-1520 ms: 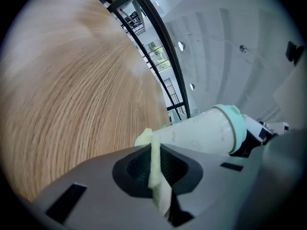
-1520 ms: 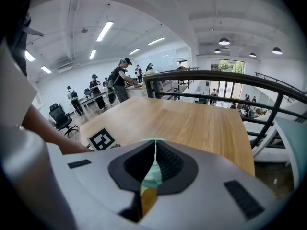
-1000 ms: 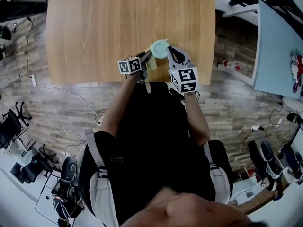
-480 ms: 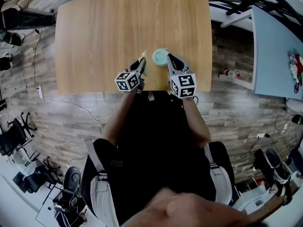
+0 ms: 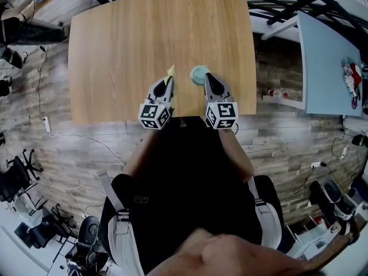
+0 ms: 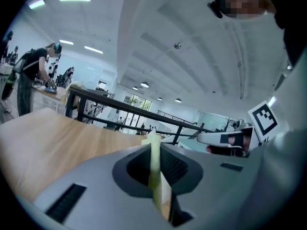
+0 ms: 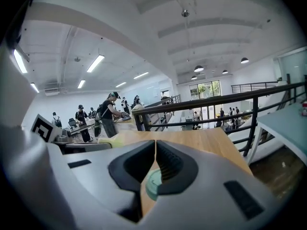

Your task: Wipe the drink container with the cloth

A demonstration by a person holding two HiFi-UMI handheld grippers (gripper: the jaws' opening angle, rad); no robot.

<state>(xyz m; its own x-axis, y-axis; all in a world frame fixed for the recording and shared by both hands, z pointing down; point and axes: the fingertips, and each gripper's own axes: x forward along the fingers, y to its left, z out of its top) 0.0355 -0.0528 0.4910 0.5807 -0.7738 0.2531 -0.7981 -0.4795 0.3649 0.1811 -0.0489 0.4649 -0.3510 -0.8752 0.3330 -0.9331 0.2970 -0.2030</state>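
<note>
Yellow cloth pinched in left gripper.

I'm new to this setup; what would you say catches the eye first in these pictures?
The yellow cloth pinched upright in the left gripper draws the eye first. Next comes the mint-green drink container on the wooden table near its front edge, just ahead of the right gripper, whose jaws are together.
</note>
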